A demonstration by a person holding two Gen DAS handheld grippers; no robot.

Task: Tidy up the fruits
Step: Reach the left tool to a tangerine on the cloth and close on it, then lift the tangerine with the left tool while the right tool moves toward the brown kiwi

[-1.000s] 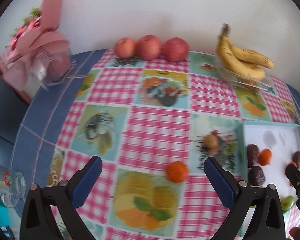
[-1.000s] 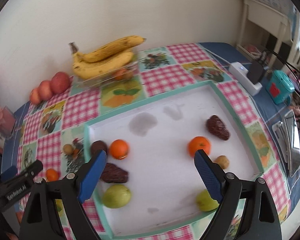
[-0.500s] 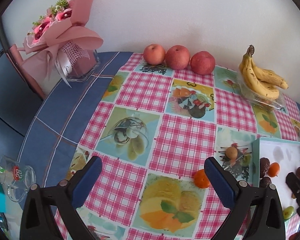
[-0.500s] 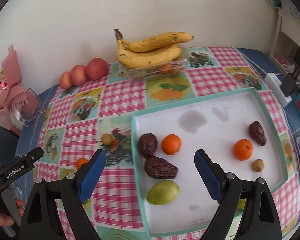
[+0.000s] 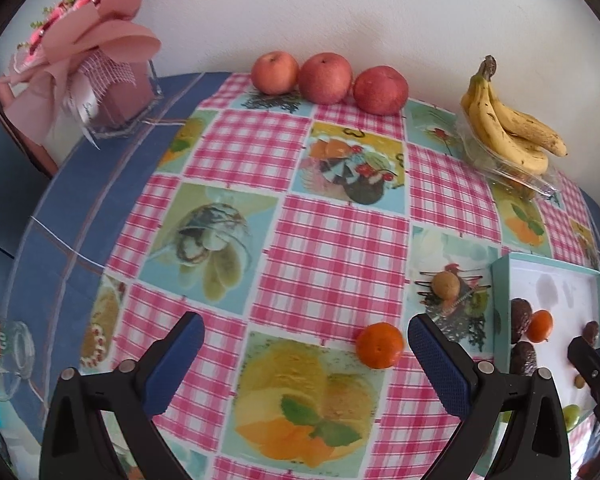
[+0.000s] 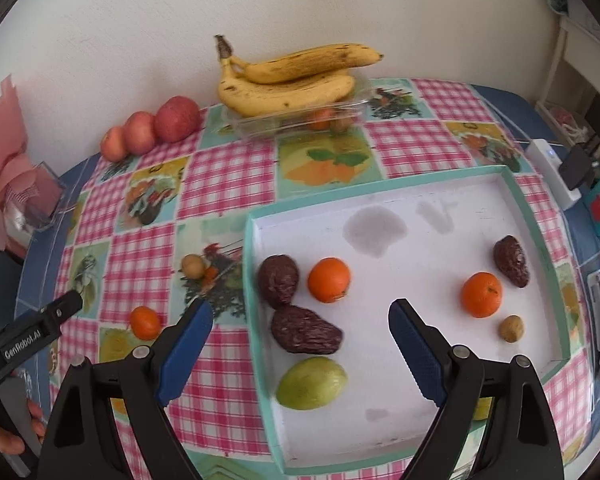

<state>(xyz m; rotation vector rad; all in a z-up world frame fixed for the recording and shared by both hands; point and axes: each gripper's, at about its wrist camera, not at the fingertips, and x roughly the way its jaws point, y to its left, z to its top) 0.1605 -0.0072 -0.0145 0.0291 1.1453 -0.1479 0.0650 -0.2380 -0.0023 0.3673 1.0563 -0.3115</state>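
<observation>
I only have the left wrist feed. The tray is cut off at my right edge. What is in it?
Observer: Right wrist view shows the whole tray: three dark wrinkled fruits, two oranges, a green fruit and a small brown fruit.
Operator: Right gripper holding anything?
Observer: No. The right gripper is open and empty, above the tray's left part.
Operator: That clear box under the bananas, empty?
Observer: No. Under the bananas, the clear box holds at least one orange fruit; the rest is unclear.
</observation>
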